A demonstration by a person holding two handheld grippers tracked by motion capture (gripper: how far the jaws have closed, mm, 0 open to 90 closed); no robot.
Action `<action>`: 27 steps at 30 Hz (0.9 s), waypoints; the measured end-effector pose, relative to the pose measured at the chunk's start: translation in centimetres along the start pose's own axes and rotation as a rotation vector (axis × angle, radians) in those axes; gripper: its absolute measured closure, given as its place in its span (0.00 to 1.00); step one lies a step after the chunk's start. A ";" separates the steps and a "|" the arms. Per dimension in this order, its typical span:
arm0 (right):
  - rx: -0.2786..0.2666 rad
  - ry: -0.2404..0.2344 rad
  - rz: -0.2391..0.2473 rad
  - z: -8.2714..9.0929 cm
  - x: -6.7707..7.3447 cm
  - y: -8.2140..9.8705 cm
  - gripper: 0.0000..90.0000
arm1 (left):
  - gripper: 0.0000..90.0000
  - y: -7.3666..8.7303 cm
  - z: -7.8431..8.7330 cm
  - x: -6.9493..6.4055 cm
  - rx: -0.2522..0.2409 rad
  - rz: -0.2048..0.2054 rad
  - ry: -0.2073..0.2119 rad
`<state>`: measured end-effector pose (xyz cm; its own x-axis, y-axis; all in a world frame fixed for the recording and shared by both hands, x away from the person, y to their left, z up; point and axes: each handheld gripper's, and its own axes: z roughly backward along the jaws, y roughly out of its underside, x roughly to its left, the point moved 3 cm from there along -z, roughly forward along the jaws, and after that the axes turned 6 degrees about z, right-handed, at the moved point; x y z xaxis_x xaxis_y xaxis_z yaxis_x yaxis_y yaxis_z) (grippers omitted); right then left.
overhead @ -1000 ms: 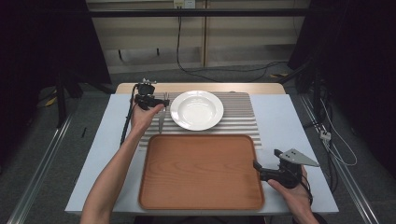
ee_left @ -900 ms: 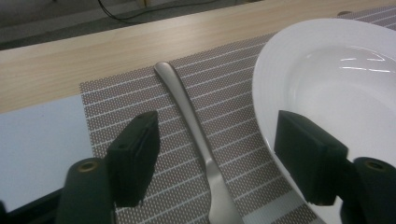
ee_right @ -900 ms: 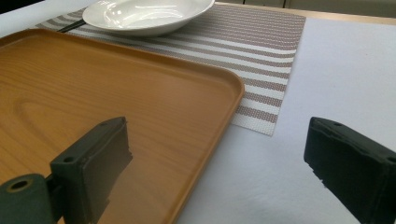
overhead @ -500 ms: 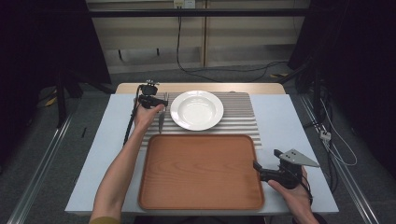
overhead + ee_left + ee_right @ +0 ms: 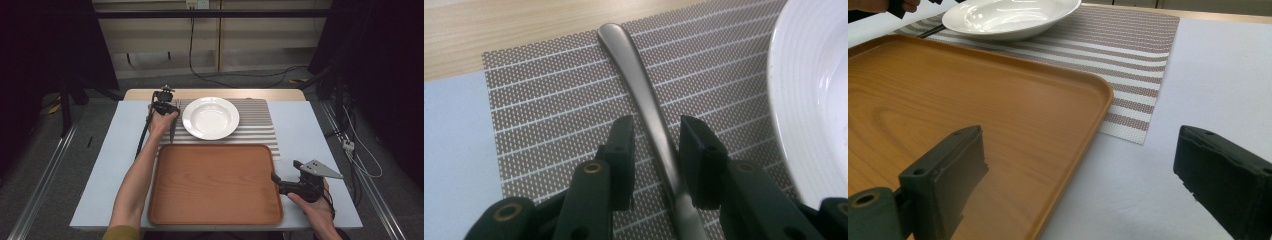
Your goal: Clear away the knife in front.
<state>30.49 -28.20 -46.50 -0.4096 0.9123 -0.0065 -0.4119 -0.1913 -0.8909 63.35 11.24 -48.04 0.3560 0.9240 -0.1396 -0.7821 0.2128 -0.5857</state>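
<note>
Left gripper (image 5: 651,150) straddles the brushed-metal utensil handle (image 5: 639,82), jaws spread either side, the right pad touching; its long axis runs straight ahead along the striped woven placemat's (image 5: 549,115) left edge, beside the white ceramic plate (image 5: 809,100). High view adds the right gripper (image 5: 275,178), spread, by the wooden tray's (image 5: 215,185) right rim.

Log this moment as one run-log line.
left hand-held gripper: jaws astride fork handle on placemat, not closed | right hand-held gripper: open beside tray | plate: empty
</note>
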 end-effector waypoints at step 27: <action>0.001 -0.001 0.005 0.1 0.0 0.1 0.06 | 0.89 -0.5 0.1 -0.8 0.080 0.068 -0.049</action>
<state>30.37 -28.25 -46.49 -0.4124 0.9110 -0.0102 -0.4109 -0.1960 -0.8904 63.42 10.41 -47.53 0.2766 0.9512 -0.1368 -0.8426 0.1716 -0.5104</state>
